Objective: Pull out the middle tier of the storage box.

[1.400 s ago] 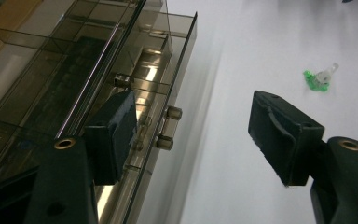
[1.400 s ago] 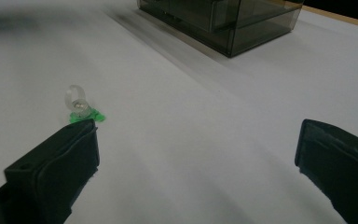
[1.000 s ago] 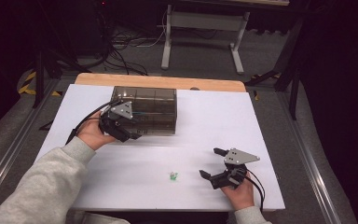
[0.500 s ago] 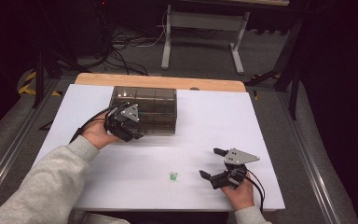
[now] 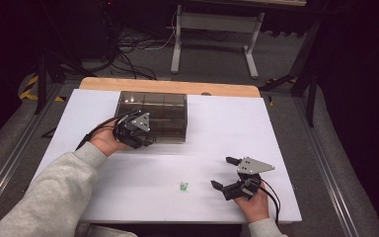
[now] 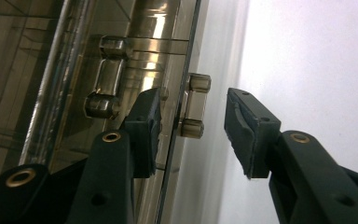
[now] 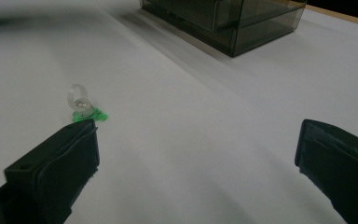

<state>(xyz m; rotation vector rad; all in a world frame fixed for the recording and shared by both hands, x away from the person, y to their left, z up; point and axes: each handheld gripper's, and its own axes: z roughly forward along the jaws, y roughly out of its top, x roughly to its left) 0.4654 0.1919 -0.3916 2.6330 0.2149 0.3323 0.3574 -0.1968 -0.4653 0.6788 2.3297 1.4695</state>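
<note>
At the smoky drawer box on the table's far left, the left gripper straddles a drawer handle with jaws part-open, while the right gripper gapes wide just right of the green-based ring.

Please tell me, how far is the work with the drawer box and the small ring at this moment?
Nothing looks finished. In hand: the left gripper brackets a drawer handle of the smoky box, jaws not closed. Left: opening it, while the ring lies untouched before the open right gripper.
</note>
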